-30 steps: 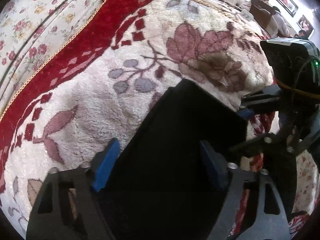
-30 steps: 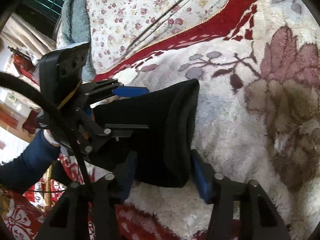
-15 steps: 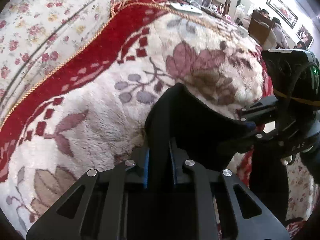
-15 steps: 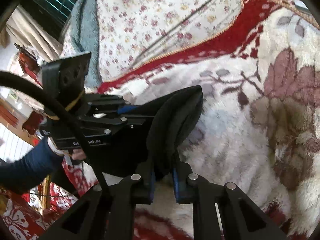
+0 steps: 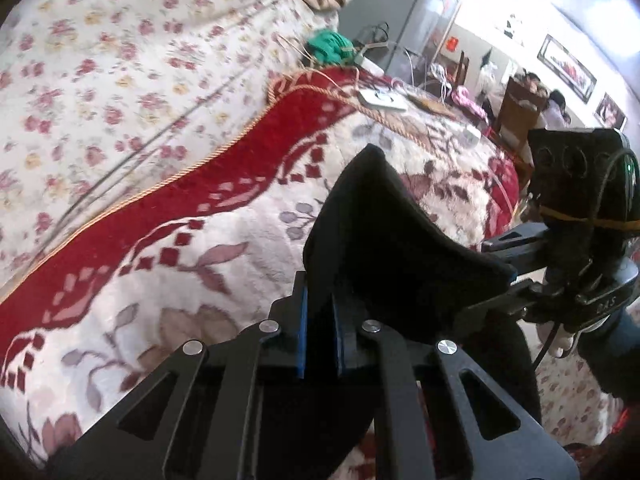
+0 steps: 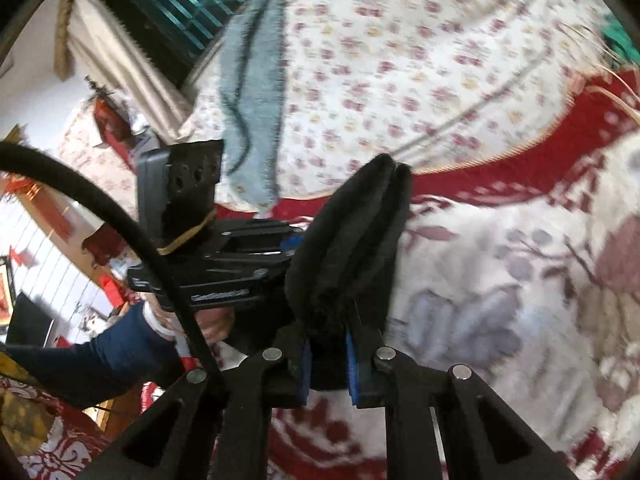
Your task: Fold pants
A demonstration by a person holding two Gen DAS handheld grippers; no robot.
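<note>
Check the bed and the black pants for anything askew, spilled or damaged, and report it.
Nothing stands out. The left gripper and right gripper are each shut on the black pants, bunched above the floral blanket. No spill or tear shows. A grey towel lies crumpled on the flowered sheet.

We are seeing both views in soft daylight. In the left wrist view, light is pouring in from the bright room at the upper right, where the white wall is washing out to glare. The black pants are reading as a nearly featureless dark mass, detail lost in shadow. In the right wrist view, motion blur is smearing the floral sheet and the fleece blanket, while the blue pads are staying sharp. Fisheye bending is curving both pictures, and black vignetting is darkening every corner.
</note>
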